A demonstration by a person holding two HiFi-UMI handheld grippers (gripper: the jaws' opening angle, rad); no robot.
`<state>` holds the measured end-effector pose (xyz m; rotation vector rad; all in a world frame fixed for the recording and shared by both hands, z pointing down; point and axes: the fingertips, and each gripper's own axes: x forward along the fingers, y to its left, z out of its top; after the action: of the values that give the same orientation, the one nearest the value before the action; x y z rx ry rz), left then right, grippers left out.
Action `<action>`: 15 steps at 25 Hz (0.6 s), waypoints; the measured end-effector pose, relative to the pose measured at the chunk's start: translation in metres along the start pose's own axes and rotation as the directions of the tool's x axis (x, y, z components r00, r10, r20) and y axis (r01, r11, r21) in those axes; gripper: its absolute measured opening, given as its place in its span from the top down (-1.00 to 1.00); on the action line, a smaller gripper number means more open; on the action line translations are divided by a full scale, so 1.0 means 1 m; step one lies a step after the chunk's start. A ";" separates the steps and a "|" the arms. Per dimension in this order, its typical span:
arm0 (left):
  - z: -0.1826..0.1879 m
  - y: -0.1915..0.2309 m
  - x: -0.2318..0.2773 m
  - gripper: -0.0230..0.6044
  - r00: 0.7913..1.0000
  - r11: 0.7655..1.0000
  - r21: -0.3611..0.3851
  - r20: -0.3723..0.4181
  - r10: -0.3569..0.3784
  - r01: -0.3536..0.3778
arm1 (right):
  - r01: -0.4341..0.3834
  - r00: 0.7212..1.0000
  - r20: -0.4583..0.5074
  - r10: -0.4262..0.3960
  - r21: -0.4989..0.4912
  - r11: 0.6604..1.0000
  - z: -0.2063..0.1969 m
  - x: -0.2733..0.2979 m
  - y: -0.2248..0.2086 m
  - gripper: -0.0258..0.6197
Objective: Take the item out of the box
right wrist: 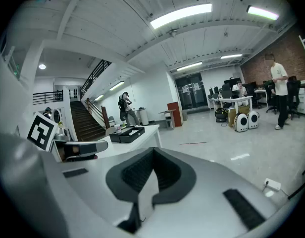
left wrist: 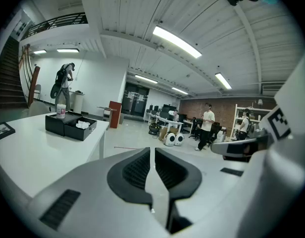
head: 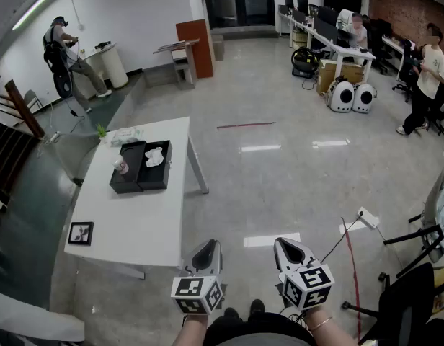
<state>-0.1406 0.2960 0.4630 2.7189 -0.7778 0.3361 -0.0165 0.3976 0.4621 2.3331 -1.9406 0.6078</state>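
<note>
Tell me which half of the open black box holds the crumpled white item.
The right half as the head view shows it: the crumpled white item lies in it, while the left half holds a small cup instead.

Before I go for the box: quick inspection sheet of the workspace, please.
Surface: white table, mostly bare.
Job's things: open black box on the table's far half; white crumpled item in its right half, small cup at its left half.
Clutter: picture frame at the near left corner; small plant at the far end.
Grippers: left gripper and right gripper both shut, empty, short of the table.
Cables: power strip and red cable on the floor at right.
Surroundings: people near desks, chair at right, stairs at left.
</note>
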 end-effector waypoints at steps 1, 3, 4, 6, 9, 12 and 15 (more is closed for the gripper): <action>0.000 -0.001 0.001 0.82 1.000 1.000 0.006 -0.001 0.004 -0.004 | 0.000 1.000 0.004 0.000 0.002 1.000 0.001 0.000 -0.001 0.92; -0.001 -0.003 0.002 0.81 1.000 1.000 0.015 -0.008 0.011 -0.011 | -0.001 1.000 0.009 0.001 0.012 1.000 0.001 -0.001 -0.004 0.92; -0.003 -0.003 0.003 0.81 1.000 1.000 0.017 -0.013 0.013 -0.013 | -0.002 1.000 0.009 0.002 0.020 1.000 0.000 -0.002 -0.006 0.92; -0.006 -0.006 0.004 0.81 1.000 1.000 0.016 -0.023 0.015 -0.014 | 0.000 1.000 0.009 -0.001 0.032 0.999 -0.002 -0.004 -0.009 0.92; -0.006 -0.008 0.004 0.81 0.999 1.000 0.010 -0.023 0.025 -0.025 | 0.005 1.000 0.012 -0.006 0.033 0.999 -0.002 -0.005 -0.014 0.92; -0.008 -0.009 0.003 0.74 0.999 0.999 0.008 -0.025 0.035 -0.035 | -0.009 1.000 0.009 0.008 0.039 0.999 -0.003 -0.004 -0.016 0.91; -0.009 -0.012 0.003 0.62 0.999 0.999 0.007 -0.030 0.044 -0.043 | -0.024 1.000 -0.001 0.024 0.047 0.999 -0.006 -0.005 -0.018 0.91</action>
<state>-0.1326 0.3070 0.4699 2.6994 -0.8300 0.3886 -0.0017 0.4072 0.4694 2.3390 -1.9777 0.6632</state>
